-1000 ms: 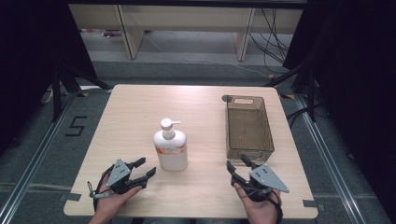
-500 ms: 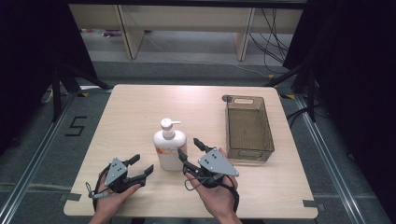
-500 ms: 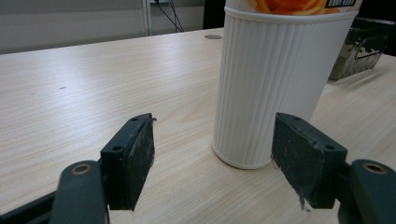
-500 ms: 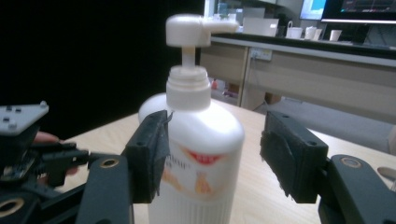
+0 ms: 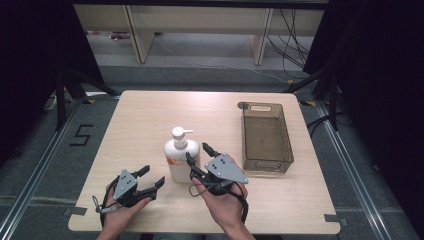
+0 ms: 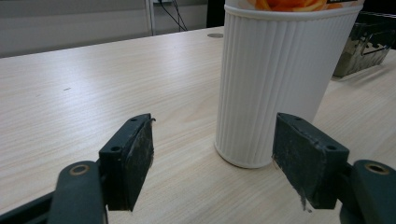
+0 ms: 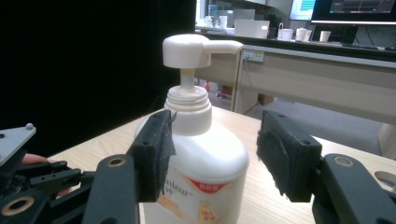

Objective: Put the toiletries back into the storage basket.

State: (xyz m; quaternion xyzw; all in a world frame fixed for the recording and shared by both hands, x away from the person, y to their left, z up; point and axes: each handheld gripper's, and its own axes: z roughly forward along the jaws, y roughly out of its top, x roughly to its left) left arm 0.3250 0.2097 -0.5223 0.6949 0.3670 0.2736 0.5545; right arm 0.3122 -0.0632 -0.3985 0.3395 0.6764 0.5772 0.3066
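A white pump bottle (image 5: 181, 157) with an orange label stands upright near the table's front middle. My right gripper (image 5: 198, 153) is open just right of it, jaws pointing at its upper part. In the right gripper view the bottle (image 7: 196, 158) rises close ahead between the spread jaws of that gripper (image 7: 215, 140); I cannot tell if they touch it. My left gripper (image 5: 152, 176) is open on the bottle's front left, low over the table. In the left gripper view the ribbed base of the bottle (image 6: 275, 84) stands a little beyond this gripper (image 6: 215, 128).
A clear brown plastic bin (image 5: 265, 140) stands empty on the right side of the table, its corner (image 6: 369, 42) showing at the far right. The wooden tabletop (image 5: 150, 120) is bare behind the bottle. Shelving and cables lie on the floor beyond the table.
My right gripper has moved left from the table's front right corner to the bottle, with its jaws now at the bottle's side. The left gripper has barely shifted.
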